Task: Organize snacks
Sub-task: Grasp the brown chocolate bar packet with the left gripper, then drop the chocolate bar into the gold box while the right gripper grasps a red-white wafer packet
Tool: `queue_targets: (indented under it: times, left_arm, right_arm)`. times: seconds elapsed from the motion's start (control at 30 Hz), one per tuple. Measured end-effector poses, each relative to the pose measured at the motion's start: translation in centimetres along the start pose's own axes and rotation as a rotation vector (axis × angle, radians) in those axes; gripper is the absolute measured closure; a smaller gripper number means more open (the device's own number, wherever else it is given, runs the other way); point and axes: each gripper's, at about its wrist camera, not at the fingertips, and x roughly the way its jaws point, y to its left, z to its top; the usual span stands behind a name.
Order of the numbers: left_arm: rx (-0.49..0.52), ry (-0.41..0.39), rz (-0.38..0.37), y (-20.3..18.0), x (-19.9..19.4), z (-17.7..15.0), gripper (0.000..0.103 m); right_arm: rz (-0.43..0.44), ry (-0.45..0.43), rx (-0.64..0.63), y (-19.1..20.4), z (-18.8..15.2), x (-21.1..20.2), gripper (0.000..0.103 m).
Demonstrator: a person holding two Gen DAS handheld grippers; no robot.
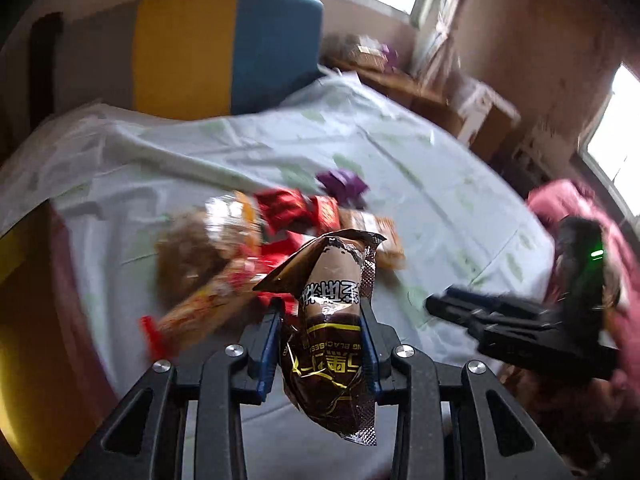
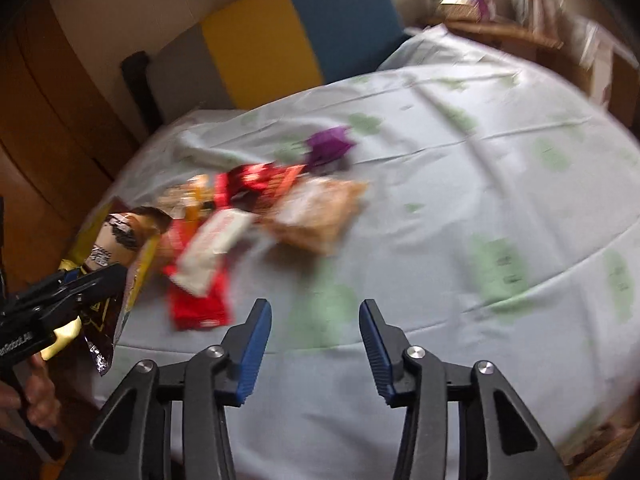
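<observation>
My left gripper (image 1: 322, 308) is shut on a dark brown snack packet (image 1: 328, 344), which stands upright between its blue pads above the bed. The right wrist view shows that same packet (image 2: 120, 236) in the left gripper (image 2: 80, 280) at the far left. A blurred pile of snacks lies on the sheet: a red packet (image 2: 200, 304), a white-and-red bar (image 2: 216, 248), a tan bag (image 2: 316, 216) and a purple wrapper (image 2: 328, 144). My right gripper (image 2: 315, 306) is open over bare sheet to the right of the pile, with nothing between its fingers.
The pale blue sheet with green prints (image 2: 440, 200) covers the bed. A grey, yellow and blue headboard (image 2: 260, 40) stands behind it. A wooden bedside table (image 2: 500, 32) with clutter is at the far right. A person's hand (image 2: 36, 400) holds the left gripper.
</observation>
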Motion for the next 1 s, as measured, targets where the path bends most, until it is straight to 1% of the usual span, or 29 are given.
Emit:
queue_targets:
  times: [0.07,0.13,0.17,0.23,0.3,0.4,0.47,0.53,0.63,0.7,0.77,0.8,0.83,0.87,0.9,0.97,1.0]
  left_arm:
    - [-0.057,-0.044,0.003,1.9,-2.2,-0.3,0.068]
    - [-0.110,-0.067,0.025,4.0,-4.3,-0.6,0.068]
    - [-0.142,-0.083,0.048,5.4,-5.4,-0.9,0.068]
    - [-0.202,-0.103,0.097,7.9,-7.1,-1.5,0.068]
    - [-0.266,-0.108,0.152,10.5,-8.2,-2.1,0.068]
    - [-0.425,-0.118,0.216,15.4,-10.0,-3.1,0.068]
    - [-0.508,-0.118,0.259,18.1,-10.5,-3.4,0.068]
    - [-0.583,-0.123,0.283,20.6,-11.2,-3.5,0.068]
    - [-0.637,-0.127,0.305,23.2,-11.1,-2.8,0.068]
    - [-0.644,-0.133,0.289,23.9,-9.9,-1.4,0.067]
    - [-0.689,-0.135,0.278,24.7,-8.5,-0.7,0.067]
    - [-0.708,-0.140,0.275,25.3,-7.6,-0.2,0.060]
    - [-0.711,-0.145,0.271,25.4,-6.8,0.3,0.048]
    - [-0.713,-0.142,0.269,25.8,-6.5,0.4,0.043]
    - [-0.723,-0.130,0.270,26.2,-5.5,0.8,0.039]
    - [-0.734,-0.127,0.261,26.4,-4.5,1.4,0.039]
    - [-0.727,-0.117,0.275,26.3,-4.2,1.5,0.039]
  right_arm:
    - [0.080,0.033,0.025,1.2,0.2,0.9,0.058]
    - [0.103,0.059,0.044,2.5,0.7,2.3,0.063]
    - [0.113,0.068,0.055,3.0,0.9,2.8,0.066]
    - [0.126,0.085,0.077,4.3,1.8,3.9,0.066]
    - [0.113,0.094,0.079,5.6,2.5,5.1,0.066]
    - [0.078,0.107,0.072,6.9,3.6,6.6,0.066]
    - [0.007,0.127,0.034,8.1,4.2,7.8,0.066]
    - [-0.013,0.133,0.014,8.6,4.5,8.5,0.069]
    - [-0.045,0.123,-0.024,9.1,4.7,8.8,0.072]
    - [-0.059,0.117,-0.040,9.2,4.6,8.7,0.073]
    - [-0.063,0.113,-0.054,9.3,4.5,8.6,0.073]
    - [-0.062,0.112,-0.056,9.3,4.5,8.5,0.073]
    - [-0.057,0.112,-0.059,9.2,4.5,8.5,0.073]
    - [-0.053,0.112,-0.062,9.1,4.6,8.6,0.073]
    - [-0.048,0.113,-0.064,9.0,4.6,8.6,0.073]
    - [-0.036,0.113,-0.071,8.9,4.6,8.5,0.073]
    - [-0.032,0.114,-0.071,8.9,4.6,8.7,0.073]
